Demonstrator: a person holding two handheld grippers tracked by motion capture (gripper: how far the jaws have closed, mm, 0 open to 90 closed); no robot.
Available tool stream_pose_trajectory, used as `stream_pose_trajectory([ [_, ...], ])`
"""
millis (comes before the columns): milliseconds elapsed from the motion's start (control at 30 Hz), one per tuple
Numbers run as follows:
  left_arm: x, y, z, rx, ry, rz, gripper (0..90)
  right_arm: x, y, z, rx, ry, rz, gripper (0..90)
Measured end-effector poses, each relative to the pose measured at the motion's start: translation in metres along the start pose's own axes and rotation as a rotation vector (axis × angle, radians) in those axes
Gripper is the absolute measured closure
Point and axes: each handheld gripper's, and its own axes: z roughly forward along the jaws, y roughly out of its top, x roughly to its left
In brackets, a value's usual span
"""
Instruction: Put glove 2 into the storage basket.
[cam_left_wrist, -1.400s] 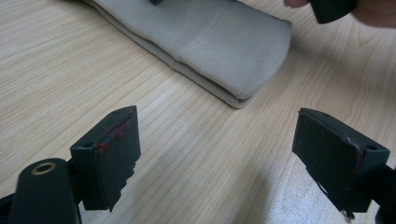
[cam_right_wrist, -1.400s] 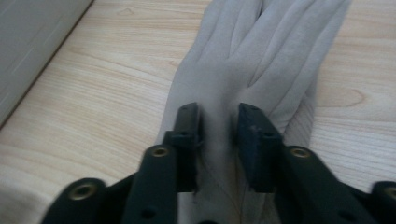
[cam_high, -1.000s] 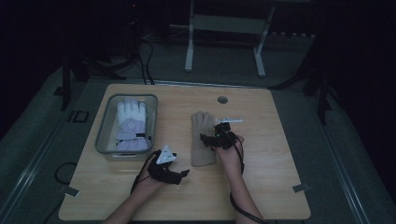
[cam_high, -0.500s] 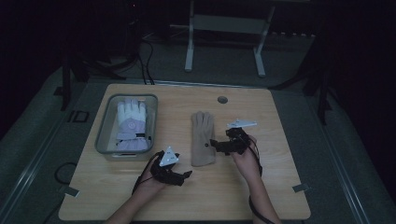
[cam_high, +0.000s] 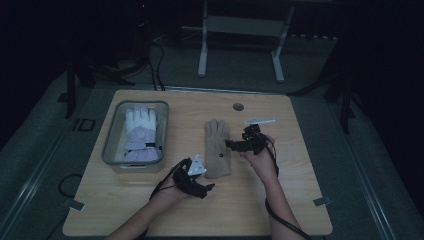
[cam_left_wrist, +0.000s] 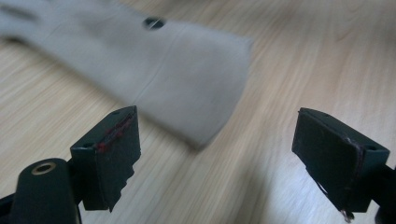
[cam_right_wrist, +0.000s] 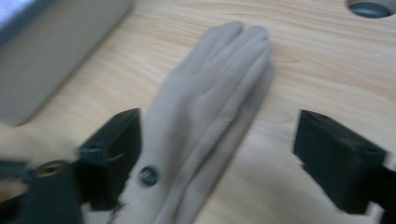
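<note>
On the worktop (cam_high: 280, 200) I see the tan glove (cam_high: 218, 148) lying flat, fingers pointing away, between my tools. Left tool (cam_high: 207, 188) stands wide and empty near its cuff; right tool (cam_high: 231, 144) is wide too, holding nothing, beside the glove.

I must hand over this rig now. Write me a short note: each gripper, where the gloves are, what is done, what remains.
Left gripper: open, empty, near the beige glove's cuff.
Right gripper: open, empty, at that glove's right side.
Beige glove: flat on the table, fingers pointing away.
White and lilac glove: inside the grey bin.
Done: one glove in the bin.
Left, probably: grasp the beige glove and place it in the bin.
</note>
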Motion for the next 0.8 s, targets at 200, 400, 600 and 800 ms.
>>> stream_pose_trajectory([
  [200,-0.002,0.02,0.014,0.02,0.006,0.049,16.6,-0.007,0.013,0.029,0.033,-0.007,0.056,25.1],
  [400,-0.002,0.031,0.031,0.087,0.008,0.102,23.4,-0.01,0.021,0.057,0.082,-0.015,0.113,24.7],
  [600,-0.001,0.032,0.042,0.127,0.007,0.132,35.8,-0.007,0.022,0.075,0.129,-0.035,0.118,24.5],
  [800,0.0,0.029,0.046,0.147,0.012,0.125,39.8,-0.005,0.018,0.085,0.16,-0.038,0.09,32.1],
])
